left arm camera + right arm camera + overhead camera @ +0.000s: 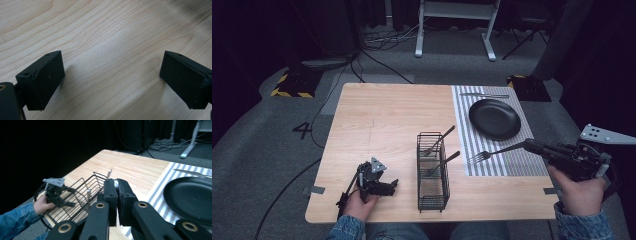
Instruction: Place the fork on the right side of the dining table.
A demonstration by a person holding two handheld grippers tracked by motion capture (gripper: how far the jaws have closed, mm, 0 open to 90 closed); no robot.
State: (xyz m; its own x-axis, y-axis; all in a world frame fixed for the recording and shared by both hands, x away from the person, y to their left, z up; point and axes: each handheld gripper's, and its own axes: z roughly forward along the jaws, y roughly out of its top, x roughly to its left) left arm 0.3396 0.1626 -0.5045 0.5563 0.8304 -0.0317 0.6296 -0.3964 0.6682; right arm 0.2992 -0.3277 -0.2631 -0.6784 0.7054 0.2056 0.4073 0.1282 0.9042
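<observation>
The right gripper [528, 145] was clamped shut on the handle of a fork [490, 153], carrying it above the striped placemat [512, 162], tines toward the wire basket [432, 172]. In the right gripper view its pads [124, 195] pressed together with only a sliver of metal between them. Judging by the layout, the table setting was partly done: a black plate [494, 118] lay on the mat beyond this gripper, with a knife [484, 95] past its far rim, while the fork was not yet set down. The basket, between the two grippers, held two more utensils [438, 141] leaning on its rim, so more unloading probably remained. The left gripper [387, 186] rested on the table [387, 115] beside the basket, jaws spread wide and empty.
</observation>
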